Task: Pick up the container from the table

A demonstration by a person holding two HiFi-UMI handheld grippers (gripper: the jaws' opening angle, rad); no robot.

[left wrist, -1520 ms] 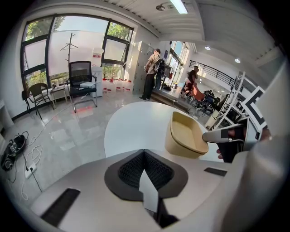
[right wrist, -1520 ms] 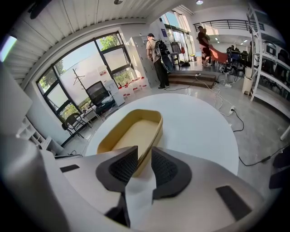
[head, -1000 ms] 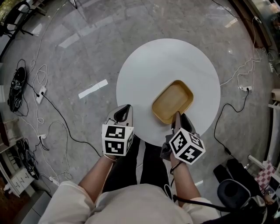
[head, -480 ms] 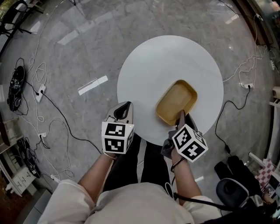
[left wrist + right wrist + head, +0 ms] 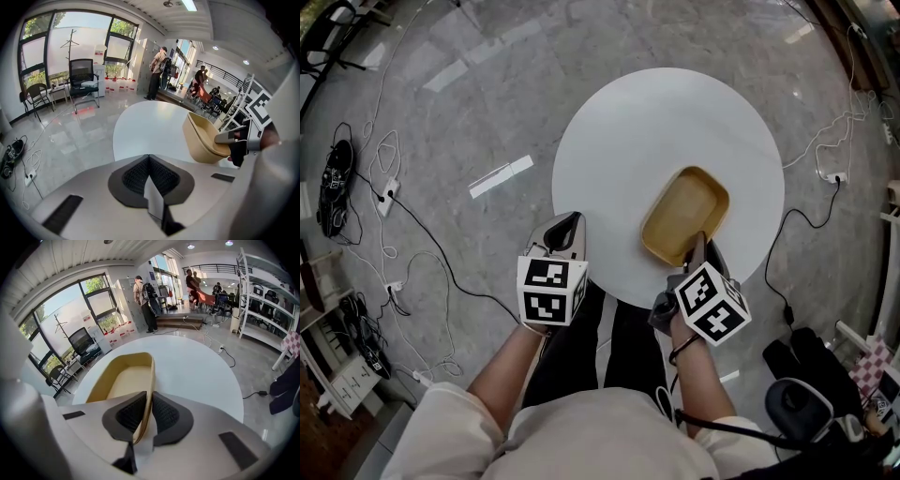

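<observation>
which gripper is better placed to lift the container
Right: the right gripper is shut on the near rim of the container. The left gripper is shut on nothing, apart from it.

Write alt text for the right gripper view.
The right gripper is shut on the rim of a tan container, seen close up over a round white table. Beyond are large windows, chairs and standing people.

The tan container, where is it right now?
In the head view the tan container is over the right side of the round white table, its near rim pinched by the right gripper; the left gripper is to its left.
</observation>
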